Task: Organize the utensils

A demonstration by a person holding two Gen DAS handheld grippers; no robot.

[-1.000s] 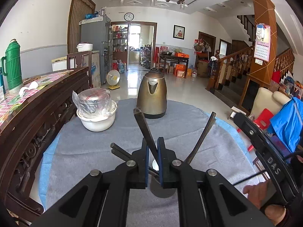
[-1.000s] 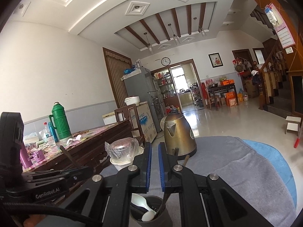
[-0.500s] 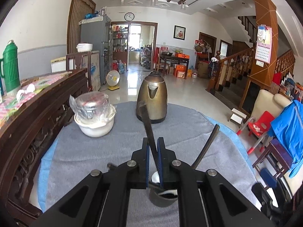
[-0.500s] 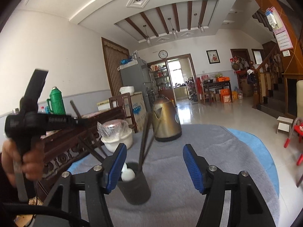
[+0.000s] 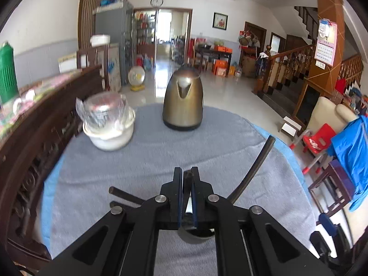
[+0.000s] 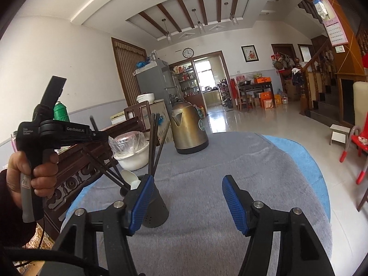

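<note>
Your dark perforated utensil holder (image 6: 153, 209) stands on the grey-clothed counter (image 6: 230, 161) at 7 o'clock from the kettle (image 6: 189, 130), bristling with black handles and a white spoon (image 6: 129, 177). Left gripper (image 5: 186, 184) fingers pinch one black utensil (image 5: 188, 177); body reads "GenRobot.AI". Right gripper (image 6: 187, 203) fingers gape, empty.

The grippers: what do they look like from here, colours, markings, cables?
Both grippers, left and right, have black plastic frames with silver pivot bolts and blue ribbed pads. The left one carries white "GenRobot.AI" lettering, a grey-wrapped handle and a trailing black cable. The person's sleeve is dark.
</note>
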